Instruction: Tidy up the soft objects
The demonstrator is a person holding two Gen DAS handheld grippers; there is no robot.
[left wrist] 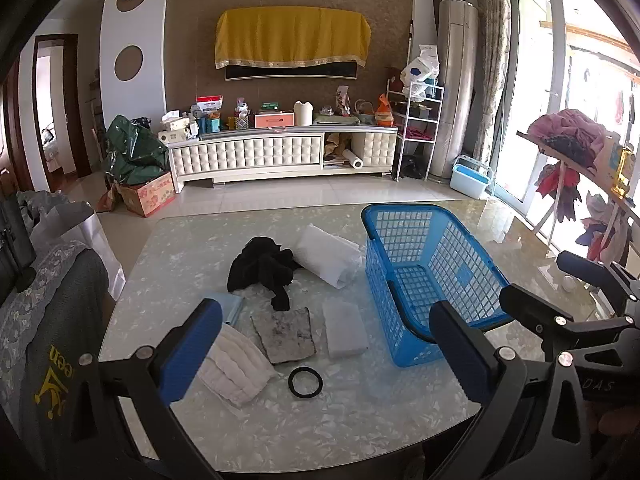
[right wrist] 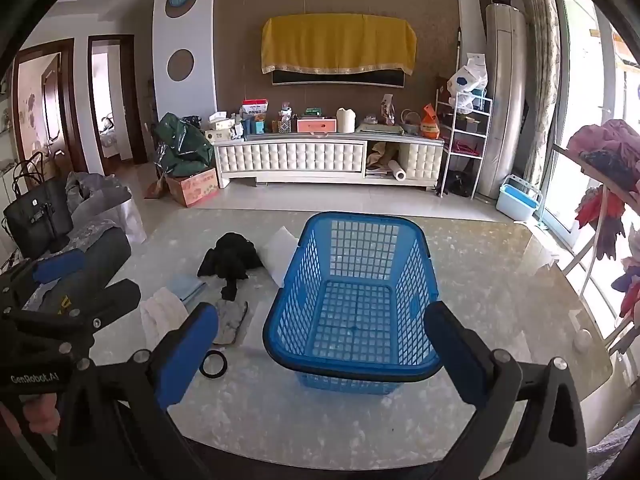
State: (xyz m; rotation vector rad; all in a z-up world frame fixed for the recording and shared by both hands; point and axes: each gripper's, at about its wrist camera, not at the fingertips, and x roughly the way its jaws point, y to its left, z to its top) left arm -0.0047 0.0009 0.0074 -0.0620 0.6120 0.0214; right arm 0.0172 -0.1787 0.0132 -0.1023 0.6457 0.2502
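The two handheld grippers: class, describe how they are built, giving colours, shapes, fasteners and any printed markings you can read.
Both share one design. The left gripper has black angular plastic linkage arms joined by round silver bolts, and two flat rectangular fingers faced in blue padding. The right gripper matches it. White lettering "GenRobot.AI" marks the left gripper's body in the right wrist view; partial letters "DAS" show on the right one's body. No cables or sleeves are visible.
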